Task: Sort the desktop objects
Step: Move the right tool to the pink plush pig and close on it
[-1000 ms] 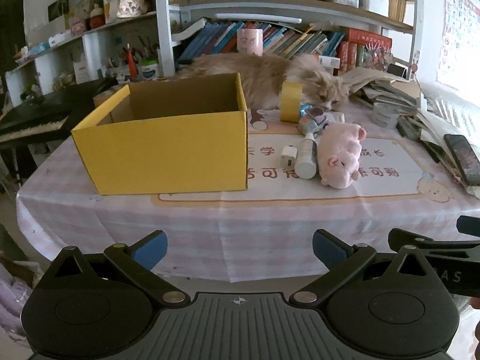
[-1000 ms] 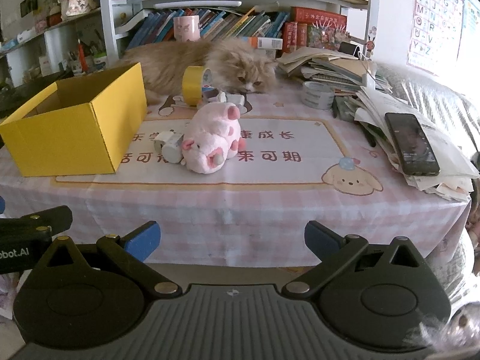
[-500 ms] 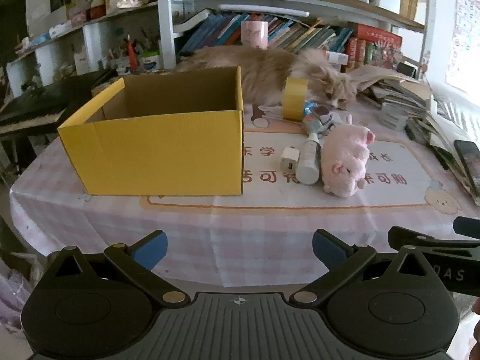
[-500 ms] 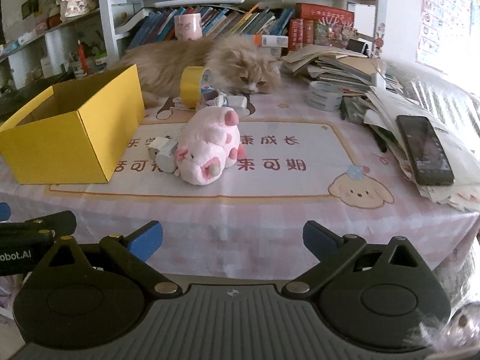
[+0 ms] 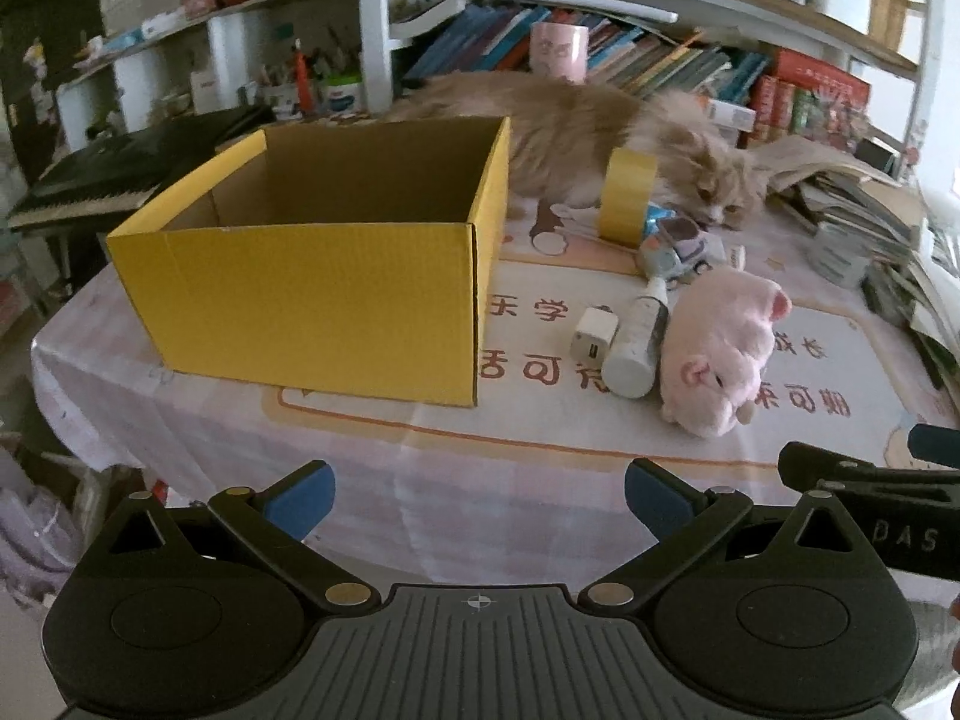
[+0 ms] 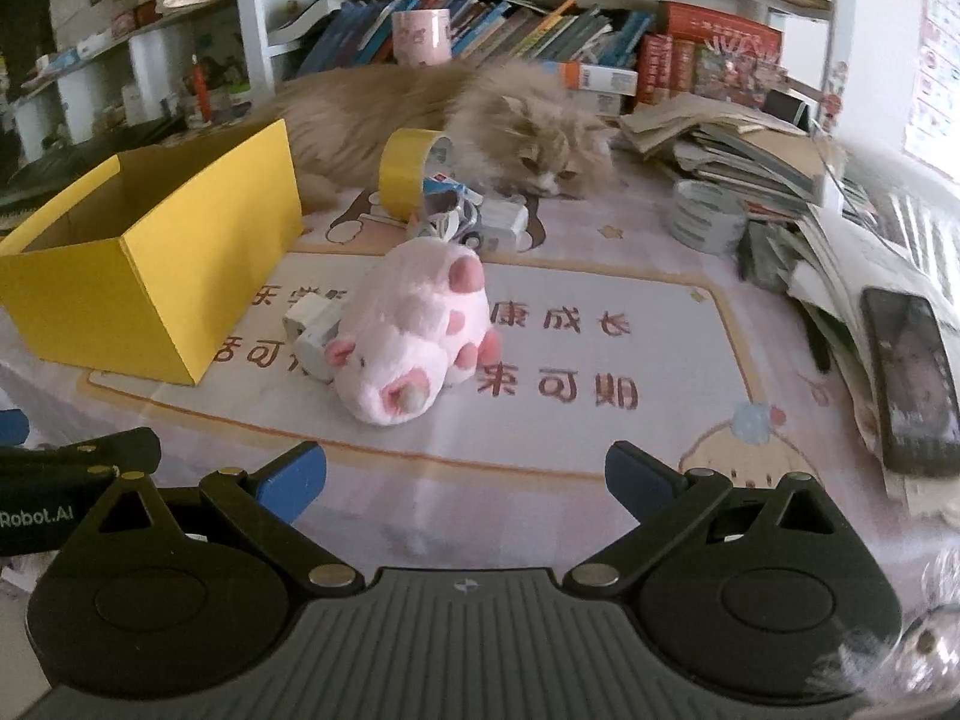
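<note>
An open yellow cardboard box (image 5: 312,300) (image 6: 150,276) stands on the left of the table, nothing visible inside. Right of it lie a white charger (image 5: 594,339), a white tube bottle (image 5: 636,342) and a pink plush pig (image 5: 720,354) (image 6: 408,342). Behind them are a toy car (image 5: 678,249) and an upright yellow tape roll (image 5: 627,198) (image 6: 408,171). My left gripper (image 5: 477,495) hangs open over the table's front edge, facing the box's right corner. My right gripper (image 6: 465,480) is open too, just in front of the pig.
A long-haired cat (image 6: 480,120) lies across the back of the table behind the tape. Stacked papers and books (image 6: 750,150), a grey tape roll (image 6: 708,216) and a phone (image 6: 912,378) crowd the right side. Bookshelves (image 5: 630,48) rise behind.
Both grippers have moved forward toward the table, so the box, pig and small items look larger. Both stay open. The cat has lifted its head a little.
</note>
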The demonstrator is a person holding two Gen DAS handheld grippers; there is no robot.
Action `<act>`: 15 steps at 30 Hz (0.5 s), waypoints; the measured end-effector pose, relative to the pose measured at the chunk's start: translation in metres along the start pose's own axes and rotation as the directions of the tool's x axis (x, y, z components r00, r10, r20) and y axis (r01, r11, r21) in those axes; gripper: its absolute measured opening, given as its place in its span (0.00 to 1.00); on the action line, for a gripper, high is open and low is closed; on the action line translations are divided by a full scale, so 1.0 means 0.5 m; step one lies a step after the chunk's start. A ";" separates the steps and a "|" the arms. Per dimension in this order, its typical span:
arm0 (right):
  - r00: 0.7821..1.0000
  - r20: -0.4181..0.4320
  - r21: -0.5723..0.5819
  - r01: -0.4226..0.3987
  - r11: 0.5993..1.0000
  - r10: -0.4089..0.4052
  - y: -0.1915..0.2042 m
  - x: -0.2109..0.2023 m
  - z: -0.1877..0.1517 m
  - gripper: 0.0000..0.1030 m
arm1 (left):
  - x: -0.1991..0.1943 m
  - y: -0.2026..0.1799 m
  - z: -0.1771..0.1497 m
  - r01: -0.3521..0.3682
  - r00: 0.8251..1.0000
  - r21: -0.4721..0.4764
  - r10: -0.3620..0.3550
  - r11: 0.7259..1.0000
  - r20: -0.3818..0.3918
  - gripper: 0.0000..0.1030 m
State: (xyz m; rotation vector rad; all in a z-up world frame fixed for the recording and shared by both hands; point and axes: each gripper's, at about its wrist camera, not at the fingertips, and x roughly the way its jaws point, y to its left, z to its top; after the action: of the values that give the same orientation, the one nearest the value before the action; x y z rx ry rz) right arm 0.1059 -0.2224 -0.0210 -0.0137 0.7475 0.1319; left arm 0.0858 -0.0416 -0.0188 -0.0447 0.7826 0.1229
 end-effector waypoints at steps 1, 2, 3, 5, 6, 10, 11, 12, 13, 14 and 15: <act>1.000 -0.001 -0.006 -0.008 1.000 0.008 -0.005 0.006 0.006 0.98 | 0.002 -0.003 0.003 -0.008 1.000 -0.008 0.008 1.000 0.000 1.00; 1.000 -0.003 -0.011 -0.015 1.000 0.015 -0.009 0.011 0.011 0.98 | 0.003 -0.005 0.004 -0.018 1.000 -0.017 0.018 1.000 0.001 1.00; 1.000 -0.006 -0.016 -0.024 1.000 0.024 -0.014 0.018 0.017 0.98 | 0.004 -0.008 0.007 -0.026 1.000 -0.025 0.026 0.999 0.001 1.00; 0.999 -0.013 -0.023 -0.039 0.999 0.039 -0.022 0.032 0.029 0.98 | 0.005 -0.014 0.010 -0.044 0.999 -0.042 0.045 0.998 0.003 1.00; 0.999 -0.016 -0.027 -0.046 0.999 0.046 -0.026 0.039 0.035 0.98 | 0.006 -0.016 0.012 -0.053 0.999 -0.051 0.053 0.997 0.004 1.00; 0.997 -0.037 -0.045 -0.076 0.996 0.075 -0.034 0.070 0.057 0.99 | 0.005 -0.022 0.018 -0.092 0.996 -0.082 0.093 0.992 0.007 1.00; 0.995 -0.042 -0.048 -0.087 0.995 0.085 -0.036 0.078 0.062 0.99 | 0.003 -0.023 0.018 -0.106 0.994 -0.091 0.107 0.990 0.008 1.00; 0.994 -0.047 -0.049 -0.099 0.994 0.097 -0.037 0.086 0.067 0.99 | 0.002 -0.023 0.019 -0.119 0.993 -0.100 0.120 0.988 0.010 1.00; 0.993 -0.051 -0.050 -0.112 0.992 0.110 -0.038 0.093 0.072 0.99 | 0.000 -0.025 0.020 -0.135 0.991 -0.108 0.137 0.985 0.011 1.00; 0.991 -0.055 -0.048 -0.125 0.991 0.123 -0.039 0.100 0.076 1.00 | -0.003 -0.023 0.020 -0.147 0.989 -0.114 0.150 0.982 0.014 1.00; 0.988 -0.061 -0.043 -0.142 0.989 0.139 -0.039 0.107 0.080 1.00 | -0.005 -0.024 0.020 -0.159 0.987 -0.120 0.162 0.980 0.014 1.00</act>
State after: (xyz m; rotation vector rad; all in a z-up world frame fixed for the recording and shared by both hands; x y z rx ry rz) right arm 0.1743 -0.2334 -0.0284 -0.0100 0.8027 0.2844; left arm 0.0925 -0.0526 -0.0102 -0.0926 0.7541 0.3229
